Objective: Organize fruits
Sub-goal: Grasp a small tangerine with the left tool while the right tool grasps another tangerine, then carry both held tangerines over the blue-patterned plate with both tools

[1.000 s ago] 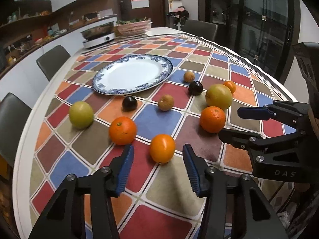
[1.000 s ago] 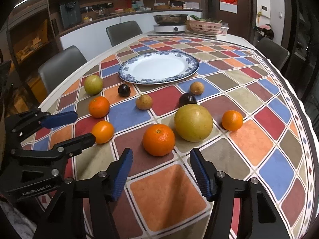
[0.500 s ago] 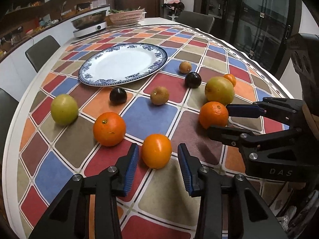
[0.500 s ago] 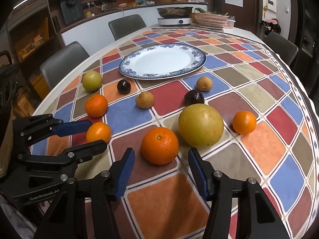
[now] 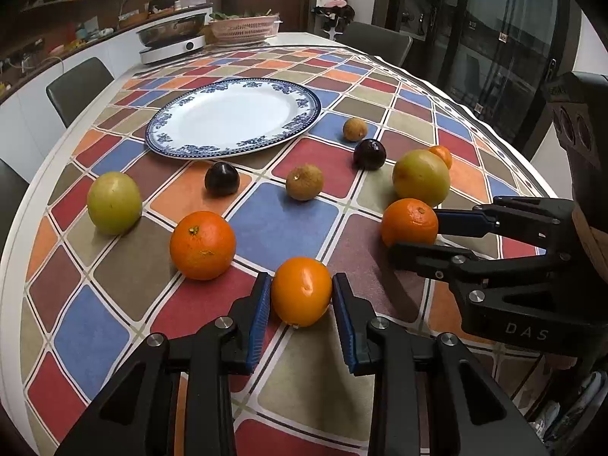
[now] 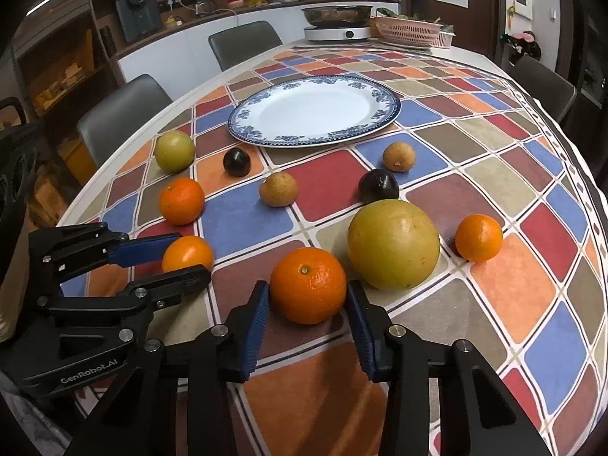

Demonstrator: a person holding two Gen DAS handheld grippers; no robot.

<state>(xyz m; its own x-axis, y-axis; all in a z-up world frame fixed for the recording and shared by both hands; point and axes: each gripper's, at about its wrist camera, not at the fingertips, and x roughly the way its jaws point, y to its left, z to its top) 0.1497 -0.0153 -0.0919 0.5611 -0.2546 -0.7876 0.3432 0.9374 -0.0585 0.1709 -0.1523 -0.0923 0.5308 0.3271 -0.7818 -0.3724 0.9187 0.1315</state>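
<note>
Both grippers have come at the fruit low and slanting downward, fingers straddling their picks from the near side, which looks like the sensible way to take round things that would roll off if nudged from above. The left gripper (image 5: pixel 302 300) sits at the bottom centre of its view with its blue pads pressed against either flank of a small smooth orange (image 5: pixel 301 292), so it has the fruit clamped, though the orange rests on the worktop (image 5: pixel 281 224) and is not lifted. The right gripper (image 6: pixel 307 300), bottom centre of its own view, has a larger dimpled orange (image 6: pixel 307 285) between its fingers; the jaws are closing, and the pads look to be at or just shy of the skin, so I would not call that a firm hold yet. Each gripper shows at the side of the other's view, level with its neighbour, the two working side by side. The blue-rimmed plate (image 5: pixel 304 93) in the upper middle sits bare, presumably the destination, with the rest of the fruit scattered between: a big yellow-green fruit (image 6: pixel 393 243) just right of the dimpled orange, another orange (image 5: pixel 202 245) left of centre, two dark plums and brown ones nearer the plate.
</note>
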